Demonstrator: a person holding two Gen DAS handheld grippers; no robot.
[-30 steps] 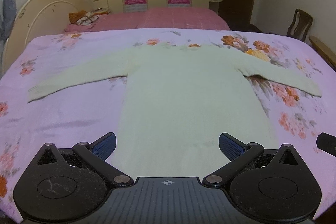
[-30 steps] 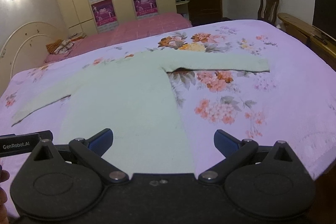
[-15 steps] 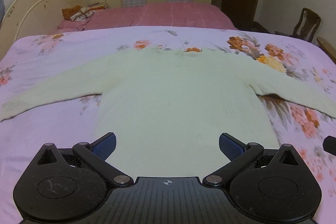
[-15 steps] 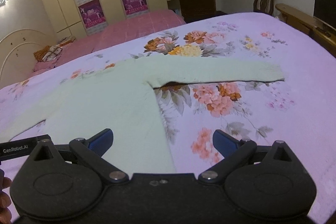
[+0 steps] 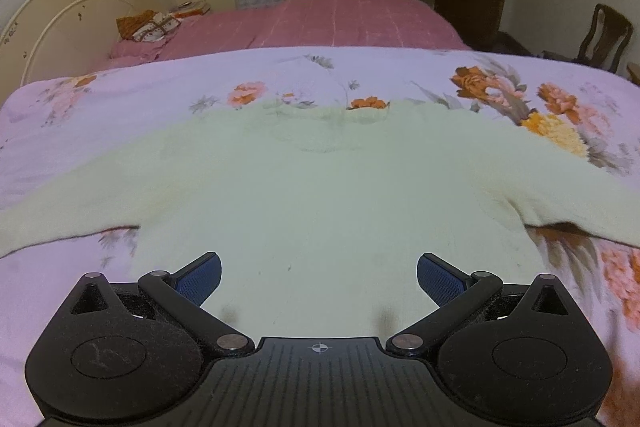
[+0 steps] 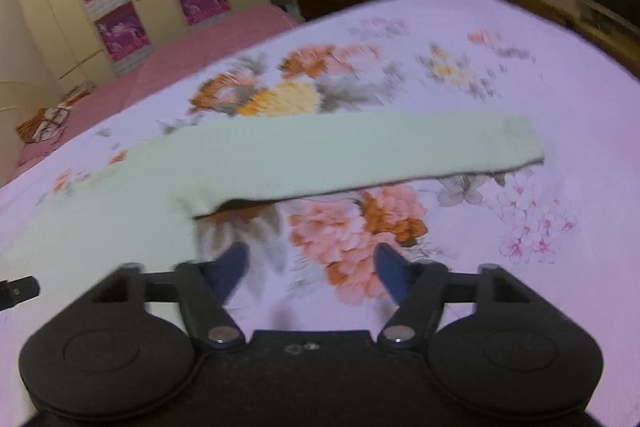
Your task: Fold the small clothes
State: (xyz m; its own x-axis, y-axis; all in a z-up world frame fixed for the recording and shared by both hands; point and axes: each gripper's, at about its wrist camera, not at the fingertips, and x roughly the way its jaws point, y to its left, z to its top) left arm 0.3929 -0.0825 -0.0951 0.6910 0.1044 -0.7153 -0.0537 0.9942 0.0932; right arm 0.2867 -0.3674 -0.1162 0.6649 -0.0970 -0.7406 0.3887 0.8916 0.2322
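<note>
The left gripper (image 5: 319, 281) hung over the lower body of the sweater (image 5: 320, 195), jaws spread wide with nothing caught between them. The right gripper (image 6: 312, 273) sat just below the sweater's right sleeve (image 6: 360, 159), jaws partway in after closing a bit, only bare bedspread (image 6: 540, 99) between them. The pale green sweater lay flat, both sleeves stretched out sideways, collar toward the far edge. Loads of free flowery bedspread past the cuff on the right. A pink bed (image 5: 340, 23) sat beyond, a wooden chair (image 5: 604, 35) off by the wall.
</note>
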